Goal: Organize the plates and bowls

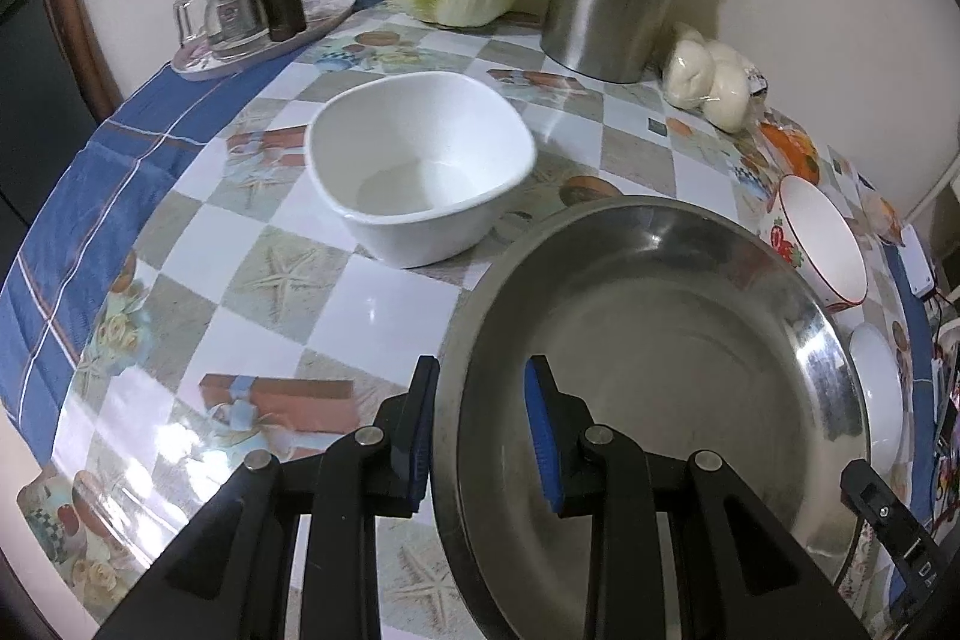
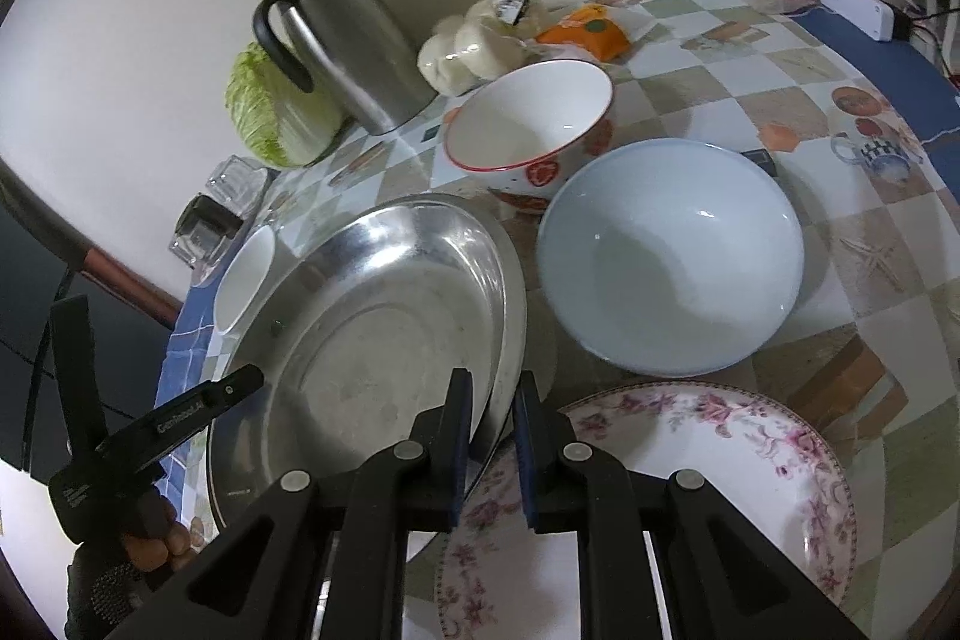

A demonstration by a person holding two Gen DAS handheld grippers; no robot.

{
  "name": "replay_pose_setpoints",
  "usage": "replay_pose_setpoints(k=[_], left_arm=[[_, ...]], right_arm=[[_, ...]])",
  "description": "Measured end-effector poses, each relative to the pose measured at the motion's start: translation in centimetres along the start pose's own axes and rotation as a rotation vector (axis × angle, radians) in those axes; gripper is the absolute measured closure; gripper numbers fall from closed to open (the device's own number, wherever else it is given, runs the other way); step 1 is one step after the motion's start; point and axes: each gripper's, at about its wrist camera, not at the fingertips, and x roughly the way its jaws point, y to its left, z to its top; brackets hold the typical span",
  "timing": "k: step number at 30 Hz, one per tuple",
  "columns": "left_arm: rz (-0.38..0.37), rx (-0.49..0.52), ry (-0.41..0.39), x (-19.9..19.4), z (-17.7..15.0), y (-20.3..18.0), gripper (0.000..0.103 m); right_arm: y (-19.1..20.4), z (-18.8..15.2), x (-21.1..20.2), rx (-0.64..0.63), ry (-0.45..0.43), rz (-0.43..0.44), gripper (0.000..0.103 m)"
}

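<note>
While both grippers clamp steel pan, flowered plate partly hidden

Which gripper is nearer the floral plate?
Right. The right gripper grips the steel pan's rim just above the floral plate; the left gripper holds the pan's opposite rim.

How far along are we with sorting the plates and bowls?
Nothing looks stacked yet. In hand: the steel plate, its rim clamped by both the left hand-held gripper and the right hand-held gripper. Left: the white square bowl, red-rimmed bowl, pale blue bowl and floral plate each sit separately on the table.
</note>
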Motion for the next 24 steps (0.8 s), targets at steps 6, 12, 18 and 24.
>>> replay_pose_setpoints(k=[6,12,18,24], left_arm=[[-0.013,0.005,0.003,0.7,0.6,-0.3,0.073],[-0.040,-0.005,0.015,1.4,1.0,0.0,0.073],[-0.053,-0.009,0.015,1.6,1.2,0.2,0.073],[-0.072,-0.016,0.037,1.5,1.1,0.4,0.073]], right_arm=[[-0.3,0.2,0.6,0.006,0.003,-0.021,0.088],[-0.3,0.3,1.3,0.003,0.003,-0.041,0.088],[-0.1,0.2,1.6,0.002,0.001,-0.051,0.088],[-0.1,0.3,1.6,0.005,0.004,-0.052,0.086]])
